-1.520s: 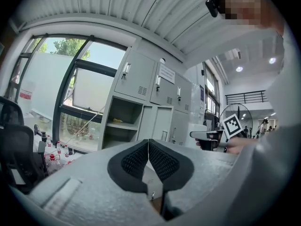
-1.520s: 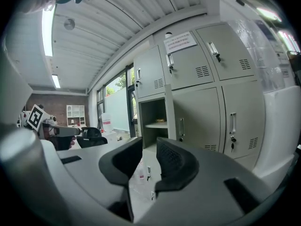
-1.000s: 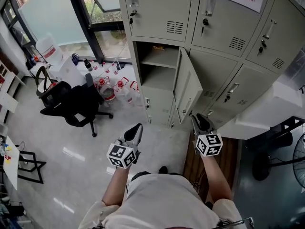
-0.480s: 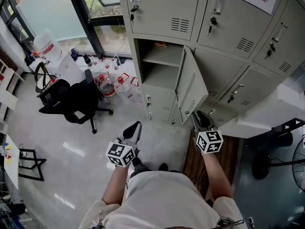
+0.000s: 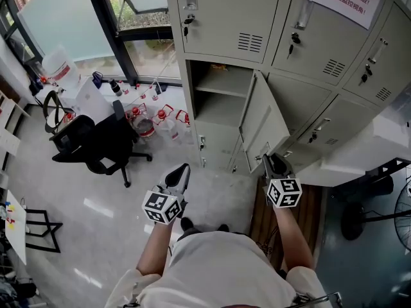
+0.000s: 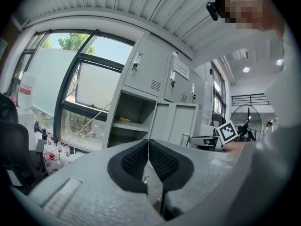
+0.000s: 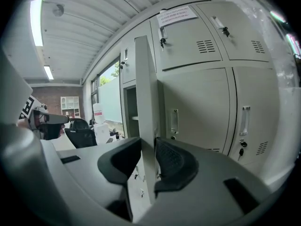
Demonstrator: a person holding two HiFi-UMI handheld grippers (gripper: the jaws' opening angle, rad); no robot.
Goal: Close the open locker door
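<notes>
The pale grey metal locker door (image 5: 262, 122) stands swung out at centre frame. Our right hand-held gripper (image 7: 148, 145) is spread, and the door's free edge lines up in its gap. Our left hand-held gripper (image 6: 148, 142) is pressed together and empty. If we push carelessly, the thin edge may slip free and the door bounce back.

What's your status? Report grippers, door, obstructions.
Left gripper shut, empty. Right gripper open, door edge between its jaws. Door stands open. Chair and bottles off to the left, outside the swing.
</notes>
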